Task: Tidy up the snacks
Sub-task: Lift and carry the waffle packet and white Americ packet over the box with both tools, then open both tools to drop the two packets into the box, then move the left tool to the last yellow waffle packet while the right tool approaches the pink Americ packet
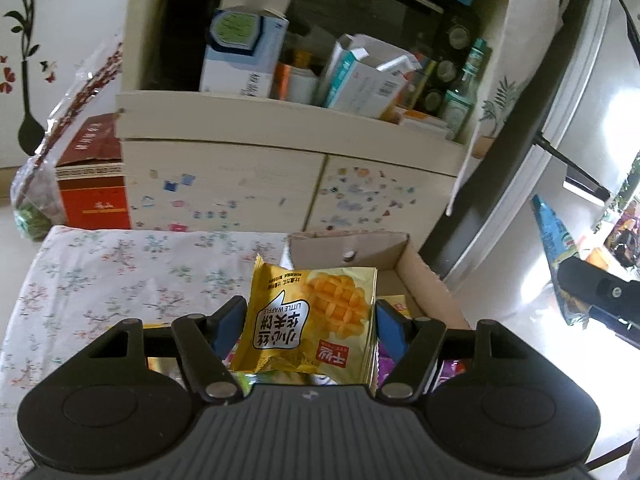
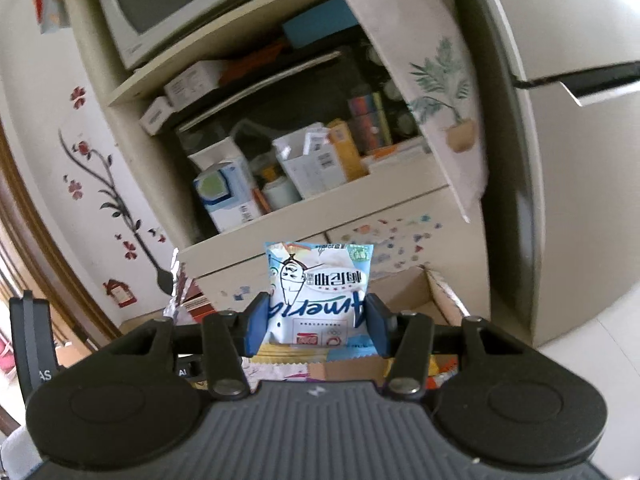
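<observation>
Between the blue pads of the left gripper (image 1: 310, 326) sits a yellow foil waffle packet (image 1: 310, 320), pinched and held above the flowered tablecloth (image 1: 120, 280). Just beyond it stands an open brown cardboard box (image 1: 424, 276). To the right, the right gripper (image 2: 316, 322) clamps a pale blue and white snack packet (image 2: 318, 292), raised before the far cream cabinet (image 2: 360, 240).

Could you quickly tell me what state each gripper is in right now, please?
Left gripper: closed on a yellow Little Waffle packet, held above the table.
Right gripper: closed on a white and blue snack packet, also lifted.
</observation>
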Demonstrator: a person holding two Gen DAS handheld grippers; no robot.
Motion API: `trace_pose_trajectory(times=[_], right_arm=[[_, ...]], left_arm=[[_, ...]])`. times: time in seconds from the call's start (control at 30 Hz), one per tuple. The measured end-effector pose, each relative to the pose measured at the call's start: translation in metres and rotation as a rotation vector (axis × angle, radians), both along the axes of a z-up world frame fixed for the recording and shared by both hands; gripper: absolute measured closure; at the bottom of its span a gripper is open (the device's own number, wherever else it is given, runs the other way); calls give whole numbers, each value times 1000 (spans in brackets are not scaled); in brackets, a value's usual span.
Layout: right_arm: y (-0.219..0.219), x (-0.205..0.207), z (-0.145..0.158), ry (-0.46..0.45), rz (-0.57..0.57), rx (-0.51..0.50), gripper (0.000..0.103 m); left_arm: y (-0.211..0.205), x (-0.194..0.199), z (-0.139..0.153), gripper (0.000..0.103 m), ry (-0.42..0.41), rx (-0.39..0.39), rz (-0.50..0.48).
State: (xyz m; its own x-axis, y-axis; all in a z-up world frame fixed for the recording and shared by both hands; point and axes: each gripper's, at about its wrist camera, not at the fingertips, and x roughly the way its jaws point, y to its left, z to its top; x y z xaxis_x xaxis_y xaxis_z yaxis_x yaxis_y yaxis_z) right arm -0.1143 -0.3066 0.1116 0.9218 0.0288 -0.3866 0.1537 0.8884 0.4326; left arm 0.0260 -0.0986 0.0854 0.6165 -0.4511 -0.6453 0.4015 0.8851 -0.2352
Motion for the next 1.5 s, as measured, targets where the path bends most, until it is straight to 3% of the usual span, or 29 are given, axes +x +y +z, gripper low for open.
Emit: trace_pose_trajectory(times=[0.43,0.53,0.67,0.77,1.1,1.5], right_arm=[[-24,13,-22,56,-61,85,51],[-28,16,-25,58,-85,106,49],[-34,17,-29,66,-115,137,28],[-36,16,-30,74,-123,147,26],[-33,20,-33,82,-95,161,26],[-14,30,-32,64,-12,137,26]], left_arm=[[-44,11,-14,29,-1,-12,-49],[-51,12,-18,20,2,-35,-45],[-57,9,-16,6,-11,-55,-35],[-57,7,-12,3,-27,-50,-32],[-35,8,1,3,-35,-42,10],[21,18,13,1,-44,18,115]])
